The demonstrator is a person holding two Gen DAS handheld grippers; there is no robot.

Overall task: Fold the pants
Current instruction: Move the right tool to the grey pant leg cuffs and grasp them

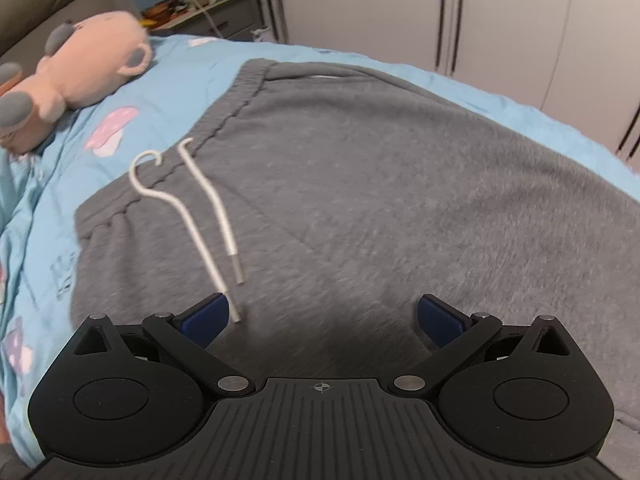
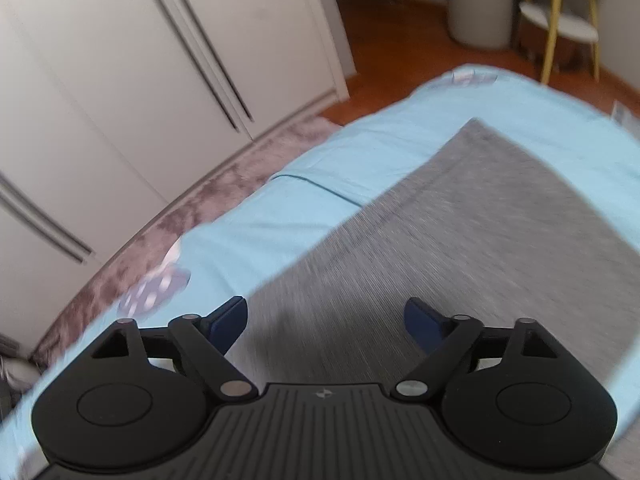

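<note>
Grey sweatpants (image 1: pixel 360 184) lie flat on a light blue bed sheet (image 1: pixel 176 80). Their elastic waistband (image 1: pixel 224 120) runs up the left side, with two white drawstrings (image 1: pixel 216 208) lying across the fabric. My left gripper (image 1: pixel 323 320) is open and empty, just above the pants near the drawstring ends. In the right wrist view a pant leg (image 2: pixel 460 232) stretches away to its hem at the far end. My right gripper (image 2: pixel 326 322) is open and empty over that leg, near its left edge.
A pink and grey plush toy (image 1: pixel 76 72) lies on the bed at the far left by the headboard. White wardrobe doors (image 2: pixel 140 80) stand beside the bed, with a grey rug (image 2: pixel 192 208) and wooden floor (image 2: pixel 400 40). A stool and chair (image 2: pixel 560 24) stand beyond.
</note>
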